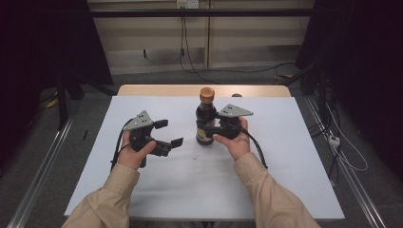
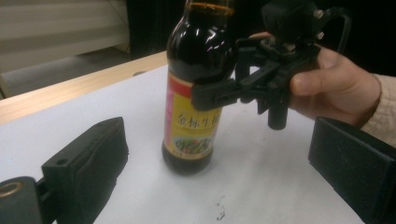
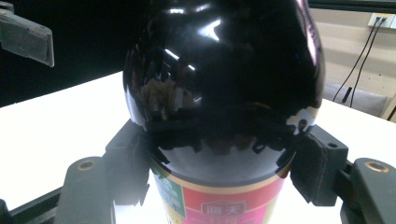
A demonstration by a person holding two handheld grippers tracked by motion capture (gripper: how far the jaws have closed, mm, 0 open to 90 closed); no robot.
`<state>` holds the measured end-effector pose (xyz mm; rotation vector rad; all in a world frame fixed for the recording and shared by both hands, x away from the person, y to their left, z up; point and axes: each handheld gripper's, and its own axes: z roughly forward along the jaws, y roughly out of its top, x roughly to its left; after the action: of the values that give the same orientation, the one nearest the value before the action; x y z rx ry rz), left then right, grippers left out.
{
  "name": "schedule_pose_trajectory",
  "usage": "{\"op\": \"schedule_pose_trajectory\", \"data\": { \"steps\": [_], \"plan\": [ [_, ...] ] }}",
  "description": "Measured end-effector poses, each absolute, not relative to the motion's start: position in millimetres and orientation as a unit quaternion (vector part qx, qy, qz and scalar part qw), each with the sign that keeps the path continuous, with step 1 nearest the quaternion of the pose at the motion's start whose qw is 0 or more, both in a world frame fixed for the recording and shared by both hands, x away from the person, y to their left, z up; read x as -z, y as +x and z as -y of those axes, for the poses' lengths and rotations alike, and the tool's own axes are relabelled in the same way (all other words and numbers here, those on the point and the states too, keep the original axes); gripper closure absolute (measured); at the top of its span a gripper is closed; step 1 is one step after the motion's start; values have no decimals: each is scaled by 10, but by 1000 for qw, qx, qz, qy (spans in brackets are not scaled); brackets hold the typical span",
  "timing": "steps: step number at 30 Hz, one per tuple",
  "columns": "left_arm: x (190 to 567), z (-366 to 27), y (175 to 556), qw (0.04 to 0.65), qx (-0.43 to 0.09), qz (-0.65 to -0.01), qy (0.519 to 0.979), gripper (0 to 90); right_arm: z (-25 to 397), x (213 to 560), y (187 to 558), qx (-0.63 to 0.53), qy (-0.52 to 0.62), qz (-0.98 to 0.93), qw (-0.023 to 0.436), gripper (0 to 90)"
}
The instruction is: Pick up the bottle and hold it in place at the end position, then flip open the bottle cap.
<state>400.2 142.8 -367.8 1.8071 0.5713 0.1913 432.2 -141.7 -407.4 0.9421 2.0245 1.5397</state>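
On the far left the room is looking pretty dark, with a metal rail (image 1: 40,164) running along the grey floor (image 1: 28,156) beside the tabletop (image 1: 157,185). The tabletop is wearing a white sheet, with a strip of bare wood (image 1: 157,90) showing at its far edge. The left tongs (image 1: 168,133) are hanging just above the sheet with jaws spread wide, gripping nothing and pointing toward the bottle (image 1: 206,118). That dark sauce bottle is standing upright near the middle of the tabletop, orange cap on top, red and yellow label (image 2: 192,123) facing the left gripper view. The right tongs (image 1: 212,128) are clamping it around the body above the label. Further right, cables (image 1: 344,152) are trailing over the floor, and more are dangling down the pale back wall (image 1: 157,33).
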Motion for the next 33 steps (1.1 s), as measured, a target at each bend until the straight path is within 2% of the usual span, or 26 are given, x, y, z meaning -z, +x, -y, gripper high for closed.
{"op": "schedule_pose_trajectory", "data": {
  "steps": [26, 33],
  "plan": [
    [3483, -1233, 4200, 563, -101, -234, 786, 42, 1418, 4076, 4323, -555, 339, -730, 212, 304],
    [3419, -1215, 4282, 561, -103, -231, 788, 121, 1420, 4078, 4323, -555, 338, -729, 213, 303]
  ]
}}
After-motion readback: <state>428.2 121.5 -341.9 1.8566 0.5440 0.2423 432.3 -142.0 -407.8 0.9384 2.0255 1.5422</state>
